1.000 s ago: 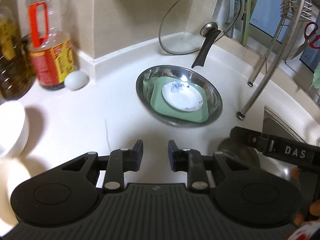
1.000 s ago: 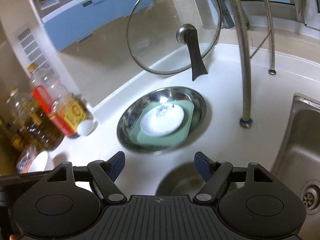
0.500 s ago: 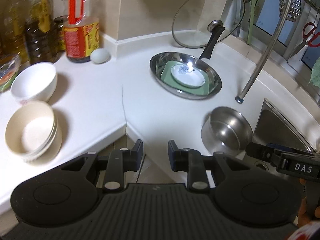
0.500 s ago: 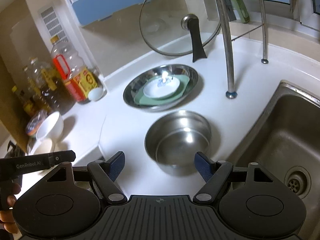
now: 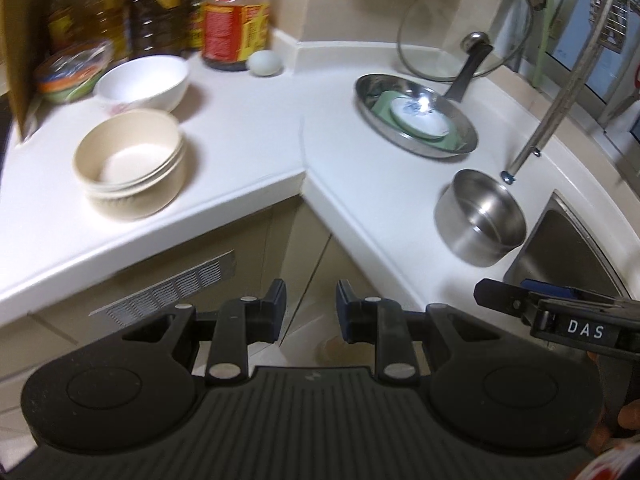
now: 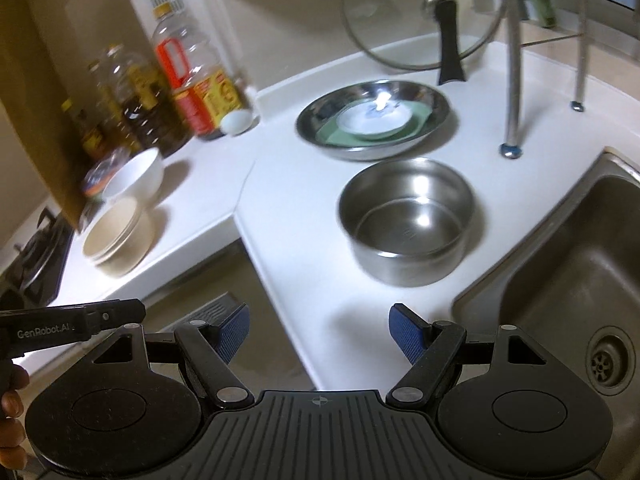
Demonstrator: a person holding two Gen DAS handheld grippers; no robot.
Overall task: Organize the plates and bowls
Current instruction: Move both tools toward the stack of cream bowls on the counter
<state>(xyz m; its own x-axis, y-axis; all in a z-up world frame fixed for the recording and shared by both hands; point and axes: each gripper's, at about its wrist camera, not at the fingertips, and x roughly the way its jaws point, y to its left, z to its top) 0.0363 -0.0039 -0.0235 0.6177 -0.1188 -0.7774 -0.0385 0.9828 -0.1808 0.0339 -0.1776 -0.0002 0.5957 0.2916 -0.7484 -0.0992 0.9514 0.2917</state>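
Note:
A wide steel dish (image 5: 416,120) (image 6: 374,118) at the back of the white counter holds a green square plate (image 5: 448,141) with a small white plate (image 5: 418,118) on top. A steel bowl (image 5: 480,218) (image 6: 408,220) stands nearer, beside the sink. On the left are stacked beige bowls (image 5: 132,168) (image 6: 118,240) and a white bowl (image 5: 142,82) (image 6: 136,176). My left gripper (image 5: 311,310) is empty with a narrow gap, held off the counter's front edge. My right gripper (image 6: 318,332) is open and empty, in front of the steel bowl.
A glass lid (image 5: 464,28) leans on the back wall. Oil bottles (image 5: 236,20) and an egg (image 5: 264,63) stand at the back left. A sink (image 6: 568,256) is on the right, with rack legs (image 6: 514,80) beside it. A stove (image 6: 32,256) is far left.
Both grippers have pulled back and away from the steel dish, off the counter's front edge. The steel bowl and the left-hand bowls have come into view. Jaw openings are unchanged.

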